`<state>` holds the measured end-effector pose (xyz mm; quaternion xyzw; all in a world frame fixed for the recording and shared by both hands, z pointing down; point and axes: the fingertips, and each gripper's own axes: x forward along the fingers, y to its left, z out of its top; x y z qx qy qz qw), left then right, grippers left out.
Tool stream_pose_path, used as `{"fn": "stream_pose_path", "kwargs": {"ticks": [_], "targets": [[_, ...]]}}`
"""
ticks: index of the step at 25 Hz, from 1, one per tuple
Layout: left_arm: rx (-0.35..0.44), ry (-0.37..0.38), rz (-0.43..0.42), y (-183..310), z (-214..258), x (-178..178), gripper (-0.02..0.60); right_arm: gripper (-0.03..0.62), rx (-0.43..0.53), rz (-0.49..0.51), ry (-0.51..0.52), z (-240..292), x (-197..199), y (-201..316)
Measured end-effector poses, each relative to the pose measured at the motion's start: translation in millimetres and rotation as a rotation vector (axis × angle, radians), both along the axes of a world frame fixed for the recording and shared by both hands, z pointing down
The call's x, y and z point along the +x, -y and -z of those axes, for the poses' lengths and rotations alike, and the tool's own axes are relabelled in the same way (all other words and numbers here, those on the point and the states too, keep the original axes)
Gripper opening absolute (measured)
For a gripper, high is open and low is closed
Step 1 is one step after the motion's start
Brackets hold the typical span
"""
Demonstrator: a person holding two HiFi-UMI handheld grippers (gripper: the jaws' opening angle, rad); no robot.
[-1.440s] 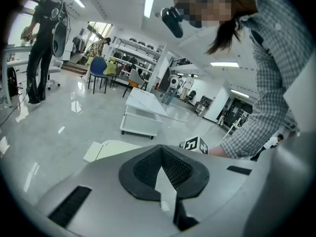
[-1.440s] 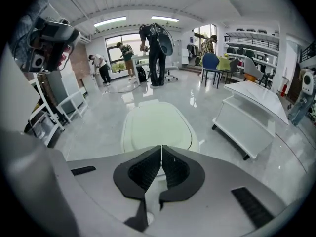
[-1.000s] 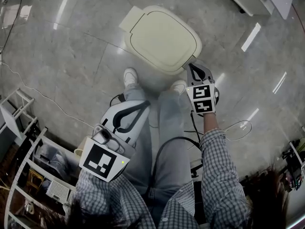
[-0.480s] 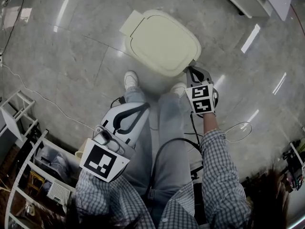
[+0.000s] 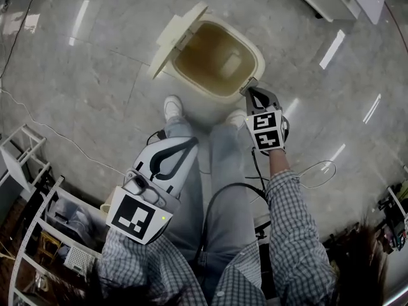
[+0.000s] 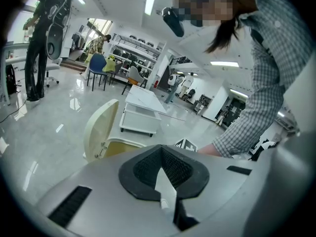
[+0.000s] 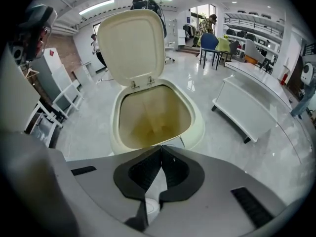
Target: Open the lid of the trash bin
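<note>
**Lid up, bin open – both grippers empty**

The left gripper [image 5: 183, 147] hangs low beside the person's leg, well apart from the bin. Its jaws are closed tip to tip with nothing between them.

Further right, the lid [image 5: 173, 38] stands upright on its rear hinge. The trash bin [image 7: 196, 125] sits on the floor just ahead of the person's shoes, its stained inside bare.

The right gripper [image 5: 250, 92] is at the bin's front rim, jaws pressed together on nothing. Its tips are over a small front tab [image 7: 176, 142], and I cannot tell whether they touch it.

The lid looks like thin, stiff moulded plastic – light, smooth and probably slippery. Its free front edge, or that tab, seems the natural place to act on it. The hinge pins look the weakest part, so pushing the lid further back is likely unwise.
</note>
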<state>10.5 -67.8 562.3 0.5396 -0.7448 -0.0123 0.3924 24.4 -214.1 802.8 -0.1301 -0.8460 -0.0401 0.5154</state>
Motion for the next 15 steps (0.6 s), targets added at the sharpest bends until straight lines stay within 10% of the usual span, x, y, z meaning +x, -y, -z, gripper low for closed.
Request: {"fn": "stream_pose_path", "kwargs": {"ticks": [15], "targets": [[0.066, 0.057, 0.022, 3.0, 41.0, -15.1, 0.005, 0.020, -0.015, -0.093, 0.157, 78.1, -23.8, 5.1]]}}
